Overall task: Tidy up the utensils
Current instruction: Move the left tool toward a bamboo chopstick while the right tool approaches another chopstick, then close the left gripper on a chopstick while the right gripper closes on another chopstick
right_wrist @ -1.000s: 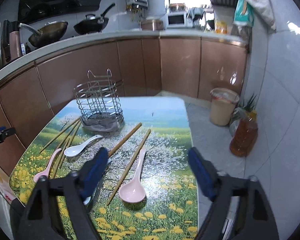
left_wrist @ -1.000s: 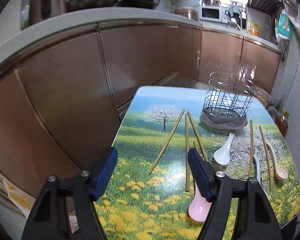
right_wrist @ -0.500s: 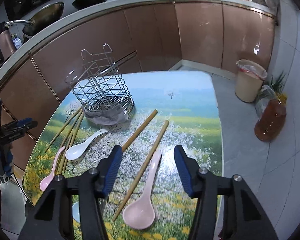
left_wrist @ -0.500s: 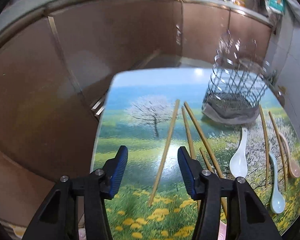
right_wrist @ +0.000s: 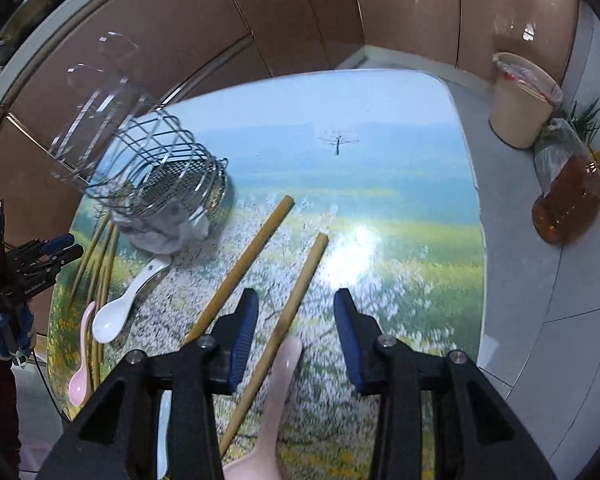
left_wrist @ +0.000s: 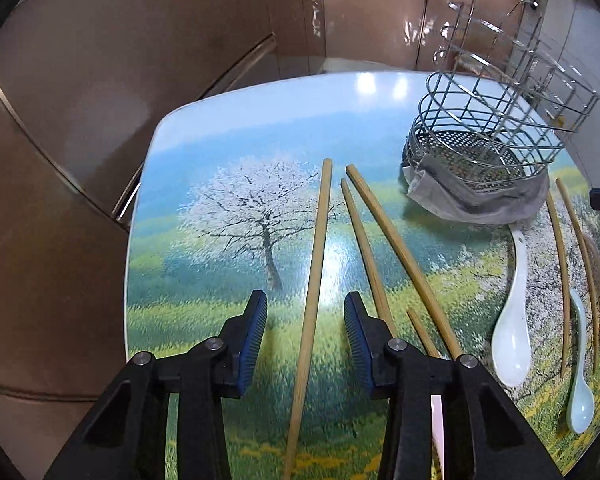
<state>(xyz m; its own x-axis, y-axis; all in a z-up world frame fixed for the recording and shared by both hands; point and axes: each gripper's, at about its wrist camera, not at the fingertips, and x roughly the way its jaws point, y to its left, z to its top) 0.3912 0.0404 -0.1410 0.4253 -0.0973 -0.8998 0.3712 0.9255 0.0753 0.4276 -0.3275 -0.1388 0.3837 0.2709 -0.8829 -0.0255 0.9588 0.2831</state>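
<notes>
In the left wrist view my left gripper (left_wrist: 306, 320) hovers low over the picture-printed table (left_wrist: 220, 140). Its jaws are closing around a bamboo chopstick (left_wrist: 316, 264), and the pads stand apart from it. Two more chopsticks (left_wrist: 396, 252) lie just to the right. The wire utensil holder (left_wrist: 488, 128) stands at the back right on a grey cloth. My right gripper (right_wrist: 296, 320) is likewise closing around another chopstick (right_wrist: 304, 284), with a pink spoon's handle (right_wrist: 288, 364) also between the pads. Neither is touched. The holder (right_wrist: 156, 176) is at the far left there.
A white spoon (left_wrist: 512, 320), a pale blue spoon (left_wrist: 580, 364) and more chopsticks lie at the right of the left view. Beyond the table's right edge stand a bin (right_wrist: 520, 100) and an amber bottle (right_wrist: 568, 208) on the floor. Brown cabinets curve behind.
Both grippers have dropped toward the table and tilted downward, and their jaws have narrowed. Each now has a chopstick between its pads.
</notes>
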